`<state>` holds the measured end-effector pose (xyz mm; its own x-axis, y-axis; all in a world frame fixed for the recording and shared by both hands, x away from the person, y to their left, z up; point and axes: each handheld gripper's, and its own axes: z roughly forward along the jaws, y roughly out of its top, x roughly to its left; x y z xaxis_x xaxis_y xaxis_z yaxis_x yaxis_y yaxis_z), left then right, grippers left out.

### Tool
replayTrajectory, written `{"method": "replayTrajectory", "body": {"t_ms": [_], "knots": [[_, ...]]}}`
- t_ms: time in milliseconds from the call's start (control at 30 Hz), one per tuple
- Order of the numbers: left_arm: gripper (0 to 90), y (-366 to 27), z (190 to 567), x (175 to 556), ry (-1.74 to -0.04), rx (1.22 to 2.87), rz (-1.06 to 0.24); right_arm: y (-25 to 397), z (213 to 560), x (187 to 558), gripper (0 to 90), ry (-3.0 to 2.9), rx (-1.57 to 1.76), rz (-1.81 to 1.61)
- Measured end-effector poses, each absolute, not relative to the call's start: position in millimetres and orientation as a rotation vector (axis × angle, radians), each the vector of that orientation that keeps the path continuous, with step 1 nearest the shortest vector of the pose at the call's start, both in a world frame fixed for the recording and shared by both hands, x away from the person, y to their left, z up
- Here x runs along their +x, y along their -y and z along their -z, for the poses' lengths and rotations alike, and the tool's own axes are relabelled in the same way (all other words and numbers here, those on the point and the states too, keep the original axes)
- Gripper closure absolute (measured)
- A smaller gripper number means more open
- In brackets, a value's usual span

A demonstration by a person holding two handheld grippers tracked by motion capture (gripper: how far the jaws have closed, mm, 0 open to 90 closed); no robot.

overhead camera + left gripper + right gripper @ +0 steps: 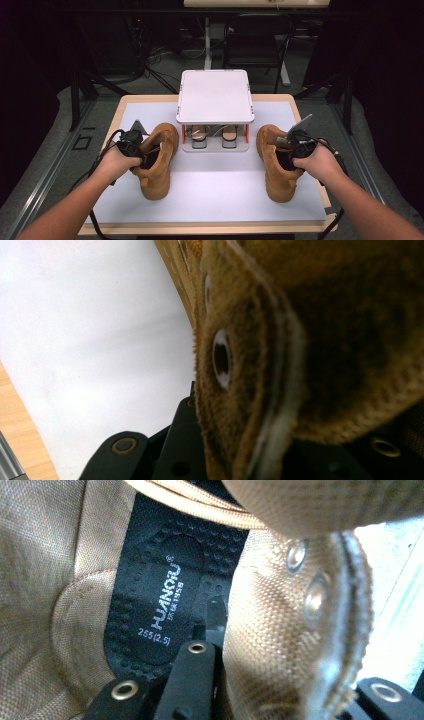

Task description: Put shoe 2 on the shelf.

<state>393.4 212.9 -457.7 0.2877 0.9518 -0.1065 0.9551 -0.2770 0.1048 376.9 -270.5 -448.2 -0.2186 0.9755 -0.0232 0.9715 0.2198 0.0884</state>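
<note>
2 tan boots, both mine: left gripper (134,149) clamped on left boot (156,162) collar, right gripper (296,145) on right boot (276,165); shoe rack (215,97) top bare, placing pending

A dark room is seen. A grey floor (165,75) with cables (150,70) lies beyond the table (127,102). A black chair (252,47) is placed far behind.

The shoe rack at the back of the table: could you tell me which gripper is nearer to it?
Neither clearly; they sit about equally far. The left gripper grips the left boot left of the rack; the right gripper grips the right boot on its right.
</note>
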Motion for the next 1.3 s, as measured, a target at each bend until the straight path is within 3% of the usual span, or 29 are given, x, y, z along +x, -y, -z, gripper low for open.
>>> {"method": "replayTrajectory", "body": {"t_ms": [1300], "knots": [[86.4, -230, 425, 412, -1.881, 2.291, 0.115, 265, 423, 391, 85.3, -2.354, 2.075, -0.173]]}}
